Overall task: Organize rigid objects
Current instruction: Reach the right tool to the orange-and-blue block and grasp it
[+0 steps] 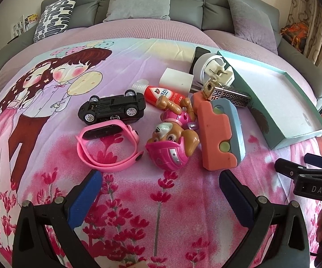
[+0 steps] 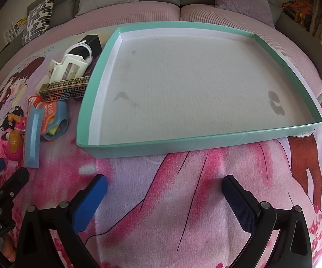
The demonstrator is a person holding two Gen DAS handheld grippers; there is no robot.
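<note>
A heap of small items lies on the printed blanket: an upturned black toy car (image 1: pixel 112 108), a pink wristband (image 1: pixel 107 147), a toy pup in pink (image 1: pixel 172 138), a coral and blue block (image 1: pixel 220 134), a red tube (image 1: pixel 161 93), a patterned bar (image 1: pixel 230 93), a white box (image 1: pixel 176 80) and a white clip (image 1: pixel 219 69). My left gripper (image 1: pixel 161 187) hovers open just short of the pup and wristband. An empty teal tray (image 2: pixel 196 144) sits right of the heap. My right gripper (image 2: pixel 164 192) stands open in front of the tray's near wall, holding nothing.
The blanket (image 1: pixel 156 212) covers a pink-sheeted sofa bed with grey back cushions (image 1: pixel 138 0) and a patterned pillow (image 1: pixel 55 15). My right gripper shows at the left wrist view's right edge (image 1: pixel 306 169). Orange clutter (image 1: pixel 295 33) sits at the far right.
</note>
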